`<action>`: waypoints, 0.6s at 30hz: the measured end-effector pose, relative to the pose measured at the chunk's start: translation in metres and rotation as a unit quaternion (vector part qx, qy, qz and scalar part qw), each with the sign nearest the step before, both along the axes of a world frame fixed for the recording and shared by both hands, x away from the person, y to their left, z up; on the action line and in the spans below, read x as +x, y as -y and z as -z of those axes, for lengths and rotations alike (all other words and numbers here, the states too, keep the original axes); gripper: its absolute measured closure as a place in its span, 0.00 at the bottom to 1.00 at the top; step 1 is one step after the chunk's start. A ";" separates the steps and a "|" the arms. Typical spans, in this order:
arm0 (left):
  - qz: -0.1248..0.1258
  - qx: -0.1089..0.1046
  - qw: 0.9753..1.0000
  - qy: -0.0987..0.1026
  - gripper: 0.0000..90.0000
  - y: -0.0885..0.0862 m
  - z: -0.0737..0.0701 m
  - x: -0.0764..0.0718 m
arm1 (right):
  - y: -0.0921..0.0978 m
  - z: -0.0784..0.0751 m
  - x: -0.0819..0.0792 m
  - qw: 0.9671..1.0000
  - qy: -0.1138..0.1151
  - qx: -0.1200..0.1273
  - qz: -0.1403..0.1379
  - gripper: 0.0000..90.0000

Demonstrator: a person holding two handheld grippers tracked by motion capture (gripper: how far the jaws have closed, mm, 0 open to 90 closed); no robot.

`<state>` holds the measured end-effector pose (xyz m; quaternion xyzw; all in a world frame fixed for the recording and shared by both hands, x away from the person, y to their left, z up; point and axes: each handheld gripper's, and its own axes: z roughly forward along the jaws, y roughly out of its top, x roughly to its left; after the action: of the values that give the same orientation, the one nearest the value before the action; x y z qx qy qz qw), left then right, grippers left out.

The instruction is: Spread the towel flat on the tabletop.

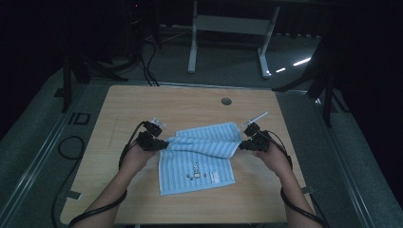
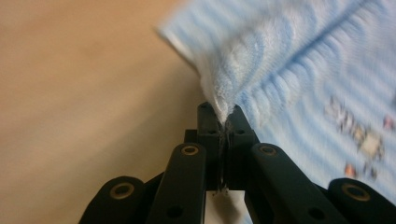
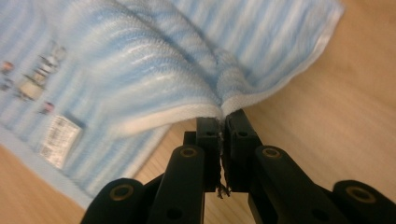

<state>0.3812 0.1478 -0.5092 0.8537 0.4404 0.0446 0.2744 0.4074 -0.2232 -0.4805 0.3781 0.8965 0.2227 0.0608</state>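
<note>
Both tongs pinching striped blue towel (image 1: 197, 159) edges, L (image 1: 161, 145) & R (image 1: 243, 145), sewn label print too blurred to read

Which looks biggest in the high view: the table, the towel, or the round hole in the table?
1. table
2. towel
3. round hole
The hole lies farther from the camera, yet it is plainly smallest.
</note>
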 end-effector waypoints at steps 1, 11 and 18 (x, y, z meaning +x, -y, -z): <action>0.004 0.008 1.000 -0.001 0.96 0.002 0.003 -0.002 | 0.000 0.005 -0.001 1.000 -0.007 -0.007 -0.001 0.96; -0.018 -0.001 1.000 0.022 0.62 -0.019 -0.013 -0.023 | 0.023 0.008 -0.007 0.999 -0.010 -0.029 0.027 0.69; -0.038 -0.007 0.997 0.063 0.56 -0.036 -0.037 -0.042 | 0.012 -0.008 -0.038 1.000 0.009 0.006 -0.018 0.73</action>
<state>0.3392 0.1835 -0.4724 0.8300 0.4546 0.1059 0.3053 0.3695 -0.2353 -0.4726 0.3605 0.9012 0.2322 0.0630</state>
